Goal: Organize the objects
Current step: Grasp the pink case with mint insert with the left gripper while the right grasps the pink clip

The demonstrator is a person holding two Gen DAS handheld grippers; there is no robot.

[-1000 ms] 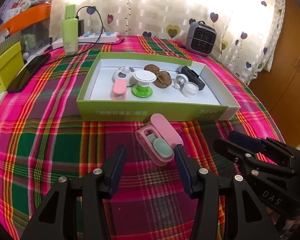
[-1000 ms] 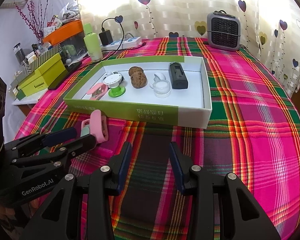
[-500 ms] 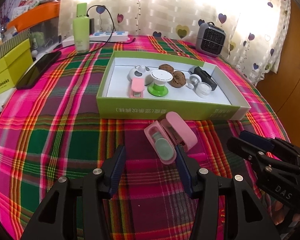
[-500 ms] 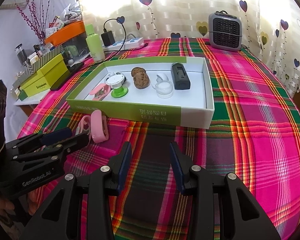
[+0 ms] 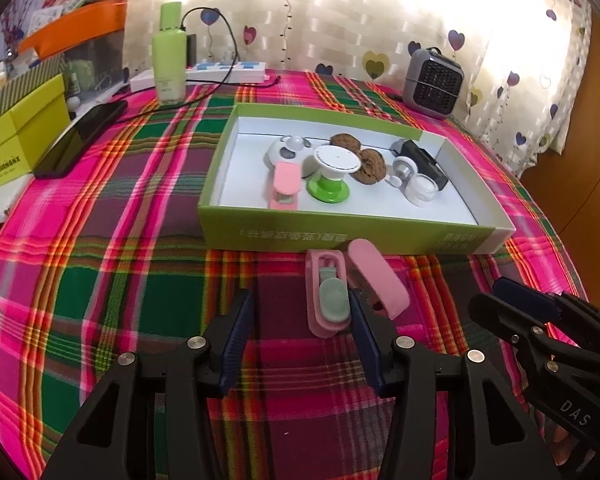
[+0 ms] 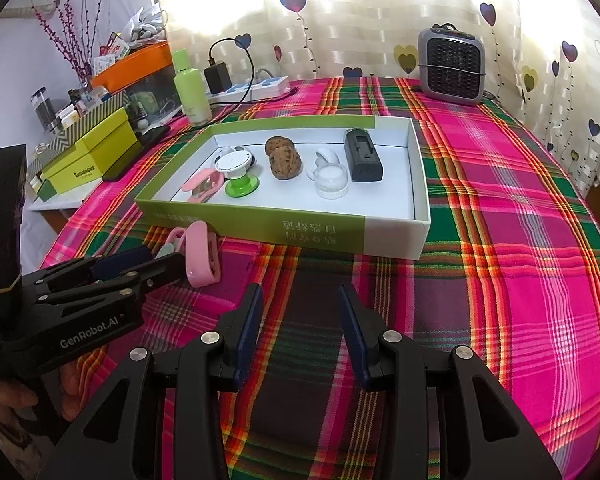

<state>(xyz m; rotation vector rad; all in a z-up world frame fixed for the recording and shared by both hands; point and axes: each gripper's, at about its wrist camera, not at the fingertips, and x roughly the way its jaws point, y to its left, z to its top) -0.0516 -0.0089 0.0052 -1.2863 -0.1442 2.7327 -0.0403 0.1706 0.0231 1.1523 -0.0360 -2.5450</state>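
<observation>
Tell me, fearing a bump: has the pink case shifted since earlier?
No. The pink case keeps its place by the left front corner of the green box.

Pink case open beside the green box

A pink case (image 5: 327,300) lay open on the plaid counter (image 5: 100,280), just in front of the green box's (image 5: 340,236) near wall, its rounded lid (image 5: 378,278) swung out to one side and a pale green piece showing inside. In the white-lined box sat a pink clip (image 5: 285,186), a green-based white stand (image 5: 332,172), two brown walnuts (image 5: 370,166), a clear jar (image 5: 420,190) and a black device (image 5: 422,160).
</observation>
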